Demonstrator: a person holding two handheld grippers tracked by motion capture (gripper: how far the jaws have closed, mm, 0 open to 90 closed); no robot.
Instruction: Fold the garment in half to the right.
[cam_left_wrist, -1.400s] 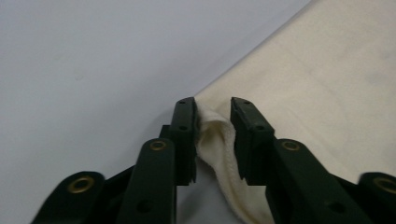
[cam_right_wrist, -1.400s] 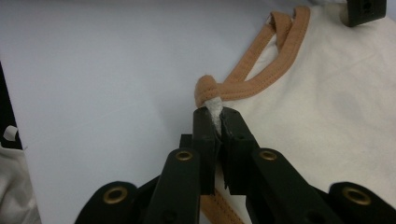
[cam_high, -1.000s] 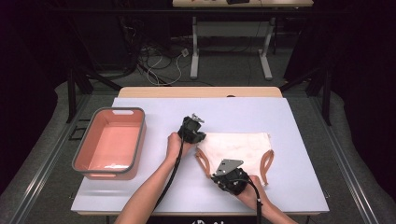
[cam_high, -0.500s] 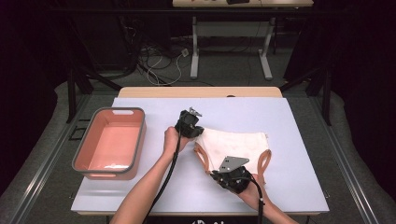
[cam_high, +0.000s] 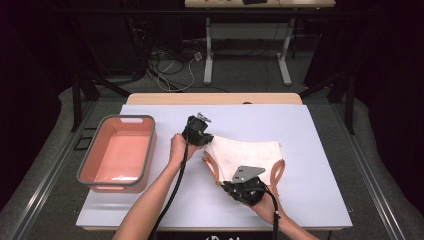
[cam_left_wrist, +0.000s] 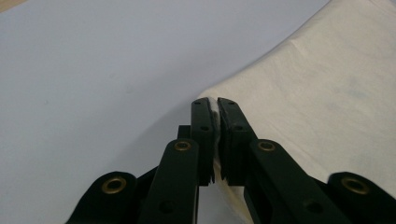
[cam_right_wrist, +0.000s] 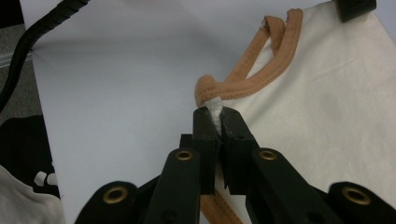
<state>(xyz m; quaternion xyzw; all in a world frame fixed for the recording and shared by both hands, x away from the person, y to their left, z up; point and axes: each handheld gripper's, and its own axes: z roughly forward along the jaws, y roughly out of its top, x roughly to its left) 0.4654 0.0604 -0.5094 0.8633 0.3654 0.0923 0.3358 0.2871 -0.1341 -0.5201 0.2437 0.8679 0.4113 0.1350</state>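
Note:
A cream cloth bag with tan handles lies on the white table, right of centre. My left gripper is shut on the bag's far left corner; the left gripper view shows cream fabric pinched between the jaws of the left gripper. My right gripper is at the near edge of the bag. In the right gripper view the right gripper is shut on the bag's cloth edge just below a tan handle.
A salmon-pink bin with a grey rim stands empty at the table's left side. Black cables trail from both grippers toward the near edge. Beyond the table are desk legs and floor cables.
Both grippers have carried the bag's left side toward the right and far side, so the bag now lies narrower. The left gripper has lifted slightly away from the bin.

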